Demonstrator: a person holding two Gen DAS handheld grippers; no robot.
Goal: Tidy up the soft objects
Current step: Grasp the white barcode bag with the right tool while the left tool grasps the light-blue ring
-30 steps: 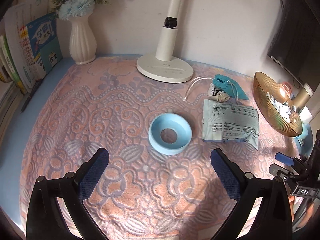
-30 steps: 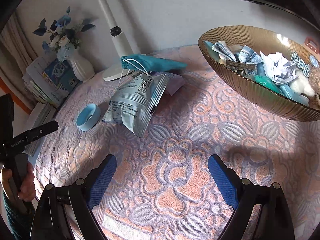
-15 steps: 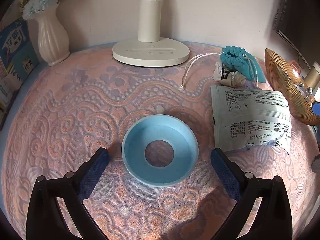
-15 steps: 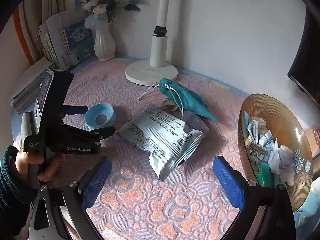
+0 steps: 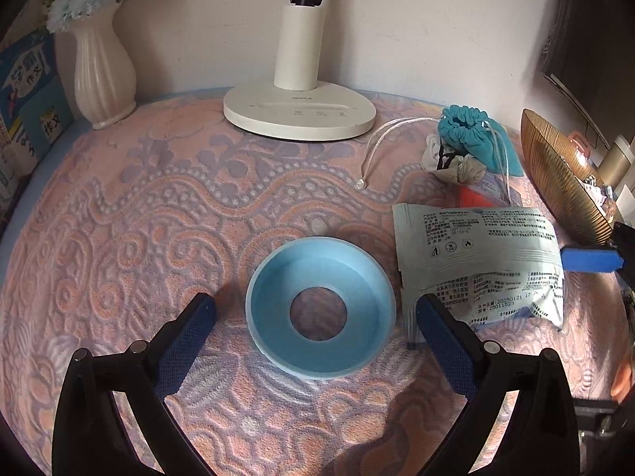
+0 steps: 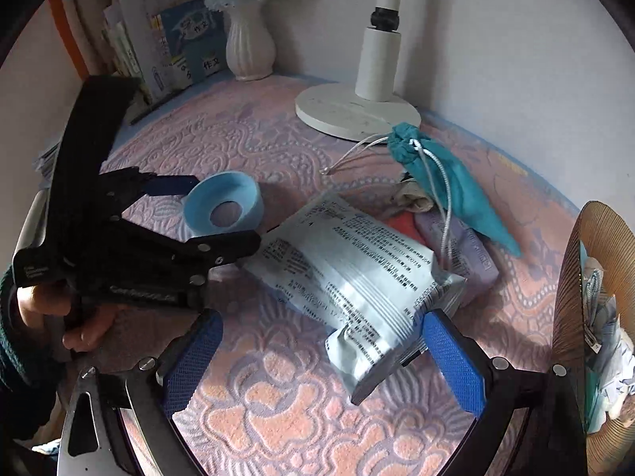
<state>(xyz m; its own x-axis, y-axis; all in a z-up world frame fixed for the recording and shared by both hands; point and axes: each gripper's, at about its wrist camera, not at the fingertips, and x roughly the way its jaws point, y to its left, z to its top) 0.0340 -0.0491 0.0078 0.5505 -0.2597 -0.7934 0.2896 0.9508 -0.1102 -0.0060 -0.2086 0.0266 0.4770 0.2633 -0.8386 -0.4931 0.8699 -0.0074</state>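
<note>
I have my left gripper [image 5: 315, 311] spread wide over the pale blue soft ring with a round hole through its middle [image 5: 320, 313]. The ring lies flat on the pink patterned cloth [image 5: 158, 218] right between the two blue pads [image 5: 186, 337], neither of which presses on it, so nothing is held yet. I judge this is the line-up for a pinch across the ring's outer wall.

My right gripper [image 6: 321, 351] also stands wide and empty; its jaws have just been opening, with nothing clamped between them. Just ahead of it lies the crinkled silver-white foil packet printed with small text [image 6: 357, 269], one corner close beside the right-hand pad. Beyond the packet sits the teal drawstring cloth pouch [image 6: 448, 186], its white cord trailing toward the white round-based desk lamp [image 6: 357, 111].

The ribbed amber glass bowl [image 6: 571, 297], off to the right of that gripper, already holds soft scraps, so I take it as the destination.

Under the pouch and packet are a lilac pack, something red-orange and a crumpled beige bit; I can't make out what they are. The bowl is cut off by the frame edge, and its contents are mostly hidden.
</note>
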